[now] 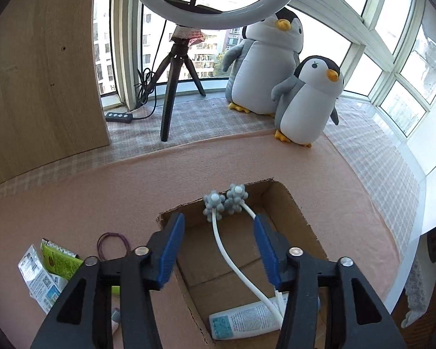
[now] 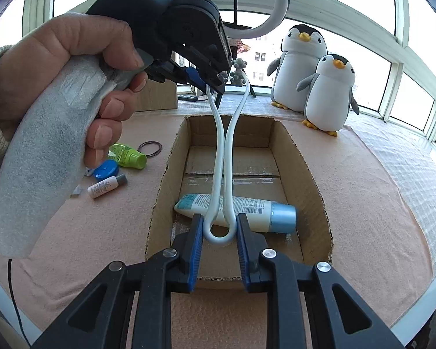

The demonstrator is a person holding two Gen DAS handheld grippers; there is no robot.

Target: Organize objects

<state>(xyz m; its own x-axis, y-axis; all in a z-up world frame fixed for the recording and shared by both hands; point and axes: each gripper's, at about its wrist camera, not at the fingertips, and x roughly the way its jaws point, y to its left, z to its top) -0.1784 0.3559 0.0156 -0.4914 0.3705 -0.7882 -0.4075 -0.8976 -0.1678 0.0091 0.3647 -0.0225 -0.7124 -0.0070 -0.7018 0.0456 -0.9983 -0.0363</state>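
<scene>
Pink felt covers the surface before the bay window. Right tool [image 2: 219, 231] pinches the white neck massager [image 2: 223, 157] at its springy loop, six o'clock over the cardboard box [image 2: 308, 174]; left tool [image 1: 218, 250] gapes wide around its slippery, light arms.

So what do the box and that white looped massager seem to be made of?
The box: corrugated cardboard, matte brown, with ragged torn rims and creased flaps in the bottom. The massager: probably smooth, glossy white plastic tubing bent into a loop, with grey knobbly balls, possibly plastic or rubber.
</scene>
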